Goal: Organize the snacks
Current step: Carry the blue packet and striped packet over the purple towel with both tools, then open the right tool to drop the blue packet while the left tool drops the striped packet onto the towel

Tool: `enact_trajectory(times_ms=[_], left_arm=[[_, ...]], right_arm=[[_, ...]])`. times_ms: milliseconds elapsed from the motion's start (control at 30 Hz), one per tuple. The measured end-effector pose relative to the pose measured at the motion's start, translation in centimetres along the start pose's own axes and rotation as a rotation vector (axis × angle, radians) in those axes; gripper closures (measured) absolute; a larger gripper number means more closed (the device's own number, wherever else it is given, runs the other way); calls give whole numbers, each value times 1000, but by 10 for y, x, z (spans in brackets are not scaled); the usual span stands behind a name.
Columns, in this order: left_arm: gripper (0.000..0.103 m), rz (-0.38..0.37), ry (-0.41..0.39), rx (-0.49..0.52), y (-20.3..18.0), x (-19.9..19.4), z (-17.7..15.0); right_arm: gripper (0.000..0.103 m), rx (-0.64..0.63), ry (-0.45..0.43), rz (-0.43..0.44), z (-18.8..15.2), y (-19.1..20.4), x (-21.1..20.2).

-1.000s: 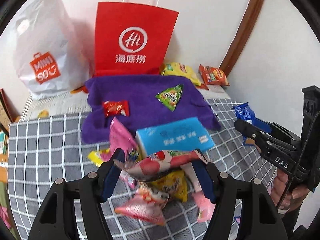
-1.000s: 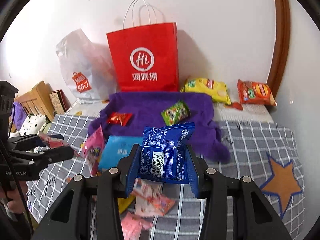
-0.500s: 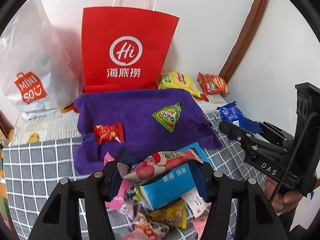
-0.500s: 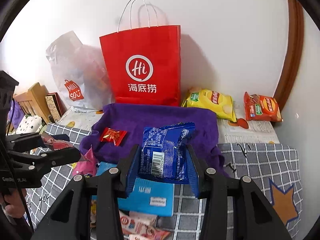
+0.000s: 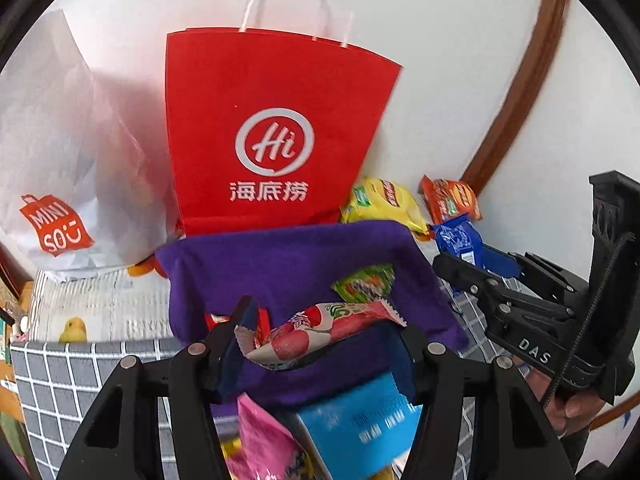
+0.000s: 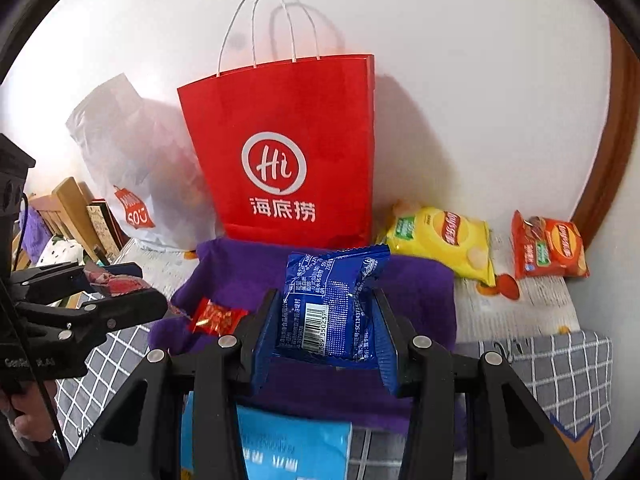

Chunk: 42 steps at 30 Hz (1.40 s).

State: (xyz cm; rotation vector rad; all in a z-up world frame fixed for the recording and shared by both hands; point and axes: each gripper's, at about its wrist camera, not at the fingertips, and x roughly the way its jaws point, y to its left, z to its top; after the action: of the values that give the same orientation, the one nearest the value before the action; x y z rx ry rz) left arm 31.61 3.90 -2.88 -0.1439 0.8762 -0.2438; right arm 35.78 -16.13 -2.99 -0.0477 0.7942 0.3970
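While both grippers hang over the purple cloth (image 5: 288, 264), each holds a snack. The left gripper (image 5: 320, 332) pinches a long pink packet (image 5: 316, 330) by its ends, so it bends. The right gripper (image 6: 324, 320) squeezes a puffy blue packet (image 6: 332, 300) by its sides. Both look light, soft and crinkly. A middle grip is best; the wrappers may slip.

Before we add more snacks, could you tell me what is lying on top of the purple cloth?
On the purple cloth lie a red candy and a green packet. The held blue packet and pink packet cover the parts behind them.
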Motion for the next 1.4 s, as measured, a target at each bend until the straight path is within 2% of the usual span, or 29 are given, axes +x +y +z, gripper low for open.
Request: enact_trajectory(times_ms=[233,467,667,1000,1400], left_arm=[[45,16,19,-34,20,28,12],[45,20,77,-75,41,57,2],[45,16,107,-88,49,72,-1],[45,42,166,-92,53,92,-7],[45,67,218,-95,58,107,-12]], right_arm=[[59,-4,30,21,11,-1,34],[59,-24,78,56,1,-6,68],[59,-30,134,50,-7,-16,91],[59,-61,209,73,-18,-13,109],[58,-81,281,41,-24,-9,125]])
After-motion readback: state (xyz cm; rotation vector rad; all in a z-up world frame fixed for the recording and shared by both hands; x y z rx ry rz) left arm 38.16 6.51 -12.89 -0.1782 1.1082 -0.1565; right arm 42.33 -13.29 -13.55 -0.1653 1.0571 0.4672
